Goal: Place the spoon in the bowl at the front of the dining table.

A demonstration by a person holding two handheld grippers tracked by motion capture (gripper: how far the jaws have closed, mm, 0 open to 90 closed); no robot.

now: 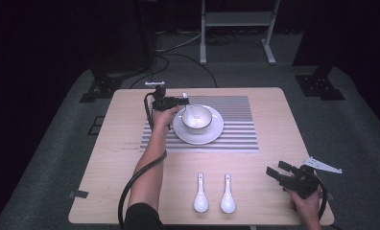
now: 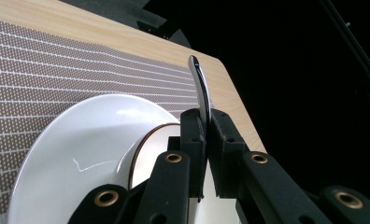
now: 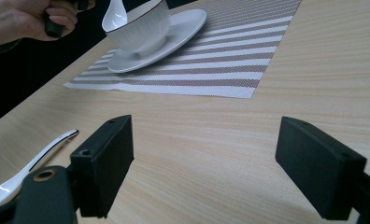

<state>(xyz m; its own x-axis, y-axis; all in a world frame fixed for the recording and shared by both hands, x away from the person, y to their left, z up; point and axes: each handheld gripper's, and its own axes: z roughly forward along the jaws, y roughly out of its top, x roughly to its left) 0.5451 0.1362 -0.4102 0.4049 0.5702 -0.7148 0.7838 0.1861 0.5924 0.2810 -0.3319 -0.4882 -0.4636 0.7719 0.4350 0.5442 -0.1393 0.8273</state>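
Observation:
A white bowl (image 1: 197,120) with a dark rim stands on a white plate (image 1: 212,133) on the striped placemat (image 1: 236,125). My left gripper (image 1: 182,101) hovers at the bowl's left edge, shut on the handle of a white spoon (image 2: 200,86). That spoon's scoop end (image 1: 190,114) dips into the bowl. In the left gripper view the jaws pinch the thin handle, with the plate (image 2: 75,158) below. Two more white spoons (image 1: 200,194) (image 1: 228,194) lie side by side near the front edge. My right gripper (image 1: 276,168) rests open at the front right, nothing between its fingers (image 3: 103,163).
The wooden table (image 1: 274,115) has bare surface to the right of the placemat and along the front. In the right gripper view one lying spoon (image 3: 29,168) is just left of the jaws. A white stand (image 1: 236,28) and cables sit on the floor behind.

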